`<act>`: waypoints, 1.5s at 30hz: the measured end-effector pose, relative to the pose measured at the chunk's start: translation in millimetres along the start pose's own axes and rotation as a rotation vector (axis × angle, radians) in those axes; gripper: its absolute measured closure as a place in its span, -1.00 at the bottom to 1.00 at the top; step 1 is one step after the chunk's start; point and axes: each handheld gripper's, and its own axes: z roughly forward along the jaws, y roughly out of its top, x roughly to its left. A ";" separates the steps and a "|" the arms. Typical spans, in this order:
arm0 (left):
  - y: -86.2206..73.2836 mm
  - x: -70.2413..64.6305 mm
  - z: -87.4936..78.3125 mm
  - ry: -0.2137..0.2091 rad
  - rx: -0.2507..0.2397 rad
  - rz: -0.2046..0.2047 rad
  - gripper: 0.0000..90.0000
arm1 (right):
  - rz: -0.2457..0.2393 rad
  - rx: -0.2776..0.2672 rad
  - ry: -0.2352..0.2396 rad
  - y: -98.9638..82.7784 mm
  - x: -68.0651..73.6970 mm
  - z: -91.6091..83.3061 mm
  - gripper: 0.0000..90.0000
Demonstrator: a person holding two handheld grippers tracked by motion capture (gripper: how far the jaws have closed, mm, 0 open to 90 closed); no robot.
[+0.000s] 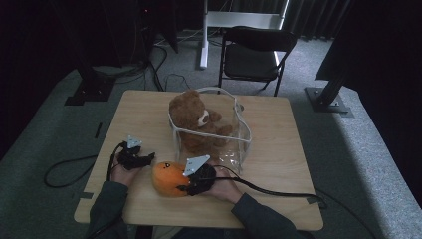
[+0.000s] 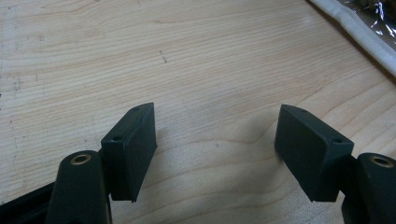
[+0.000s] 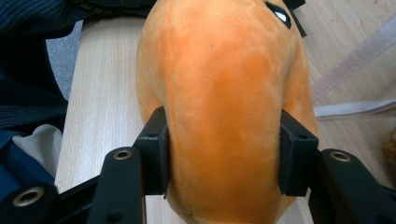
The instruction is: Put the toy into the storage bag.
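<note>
**Orange plush toy gripped at the near edge of a wooden table**

A person seated at a wooden table (image 1: 278, 149) clamps the right gripper (image 3: 224, 154) onto an orange plush toy (image 3: 229, 93), its two black jaws pressing into the soft sides and denting the fabric. No earlier picture backs any motion; the pads sit firmly against the plush. In the high view the orange plush toy (image 1: 168, 178) lies on the tabletop near the front edge, between the person's two hands, with the right gripper (image 1: 191, 185) at its right side. Just behind it stands a clear plastic bag (image 1: 239, 144) with white trim, and a brown teddy bear (image 1: 196, 122) sits inside. The left gripper (image 2: 215, 149) rests over bare wood, jaws spread apart with nothing between them; from above, the left gripper (image 1: 147, 159) lies just left of the toy. A black folding chair (image 1: 254, 52) stands on the grey carpet beyond the table.
</note>
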 end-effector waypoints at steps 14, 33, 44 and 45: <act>0.0 -0.1 -0.1 0.000 0.000 0.000 -0.33 | 0.039 -0.040 0.002 -6.3 -6.6 -16.0 0.14; -0.1 -0.2 -0.2 0.000 0.001 0.001 -0.33 | 0.032 -0.107 -0.005 -0.2 -4.6 -37.3 0.23; -0.1 -0.1 -0.2 0.000 0.001 0.001 -0.33 | 0.026 -0.142 -0.010 3.4 -5.2 -48.9 0.23; -0.1 -0.1 -0.2 0.000 0.001 0.002 -0.33 | 0.030 -0.145 -0.010 3.7 -5.0 -50.1 0.23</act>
